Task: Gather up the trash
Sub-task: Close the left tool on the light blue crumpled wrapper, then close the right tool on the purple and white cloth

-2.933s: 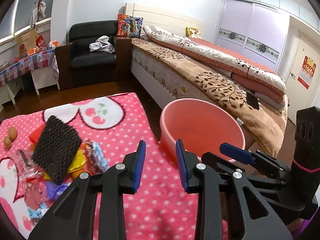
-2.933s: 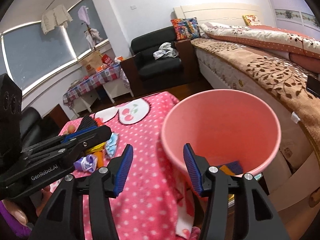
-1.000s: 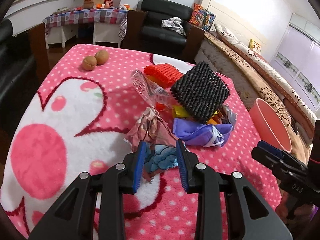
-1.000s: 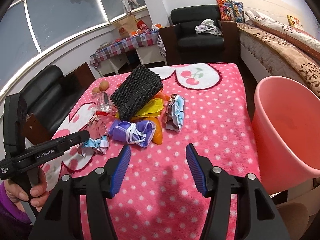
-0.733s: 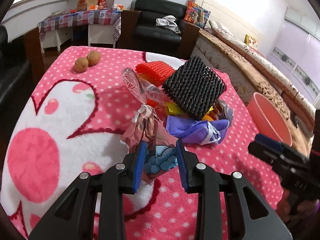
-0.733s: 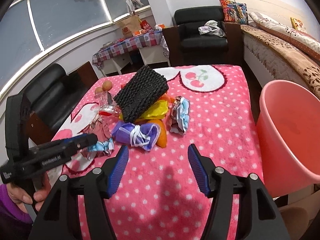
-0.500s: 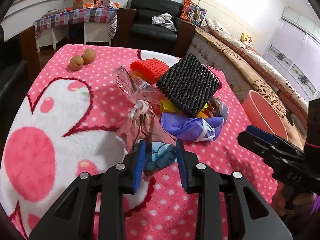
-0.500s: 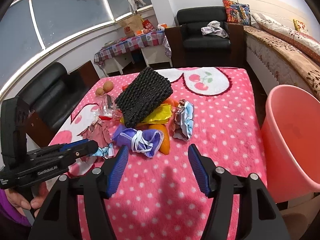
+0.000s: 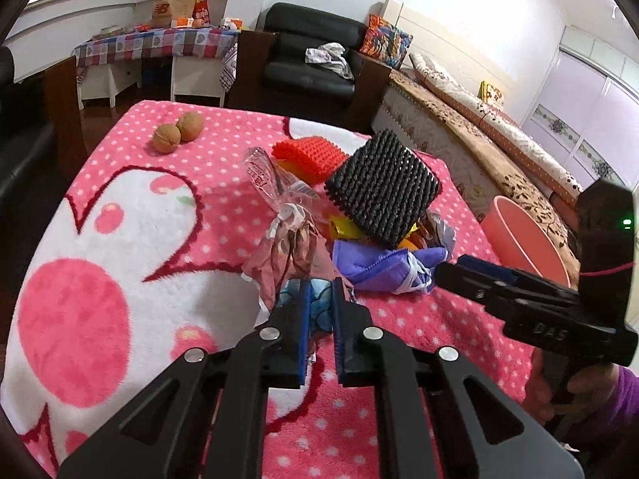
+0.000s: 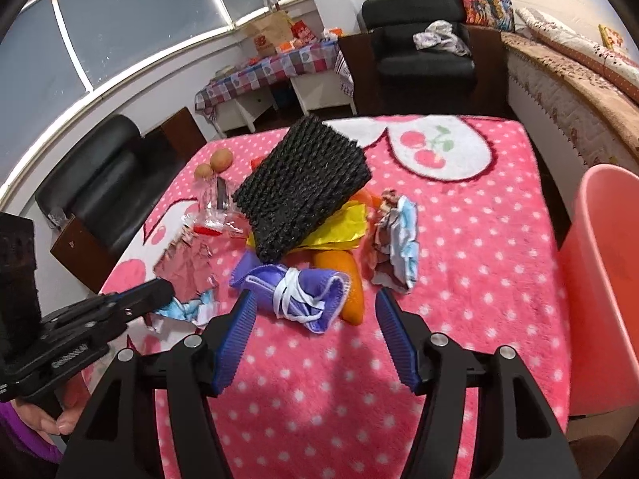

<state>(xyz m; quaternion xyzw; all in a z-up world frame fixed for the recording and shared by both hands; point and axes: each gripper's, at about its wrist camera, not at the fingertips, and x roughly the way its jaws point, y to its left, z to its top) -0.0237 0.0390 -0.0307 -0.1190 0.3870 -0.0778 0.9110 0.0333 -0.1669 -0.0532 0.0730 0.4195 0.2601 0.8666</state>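
On the left of the worktop [image 9: 120,183], under its pink dotted blanket, two walnuts [image 9: 177,131] lie well apart from the trash heap. The left gripper [image 9: 319,299] points steeply down at the near edge of that heap, and its fingers [image 9: 300,319] have just been closing; they now pinch a crumpled wrapper [image 9: 321,299] printed with blue, which shows as a narrow strip between the pads. How much of this wrapper lies beneath the fingers cannot be made out. It touches a pinkish-brown foil wrapper [image 9: 287,255] just behind it. In the right wrist view only the tip of the left gripper [image 10: 159,291] shows, with a hand [image 10: 44,419] in a purple sleeve cut off at the bottom corner.

In the middle, a black knobbly pad [image 10: 303,187] leans tilted on the heap and hides most of a yellow wrapper [image 10: 343,231] and a red knobbly pad [image 9: 311,155]. A clear plastic bag [image 9: 271,179] lies beside them; its contents are hard to tell. A rolled purple cloth [image 10: 295,287] tied with white cord lies at the front, covering part of an orange piece [image 10: 351,279].

The right gripper [image 10: 315,331] points downward with its fingers [image 10: 235,335] spread wide, holding nothing; the purple cloth sits just beyond them. To the right of the cloth lies a crumpled blue and white wrapper [image 10: 399,247]. At the far right a pink bucket [image 10: 599,279] stands by the worktop's edge, cut off by the frame.
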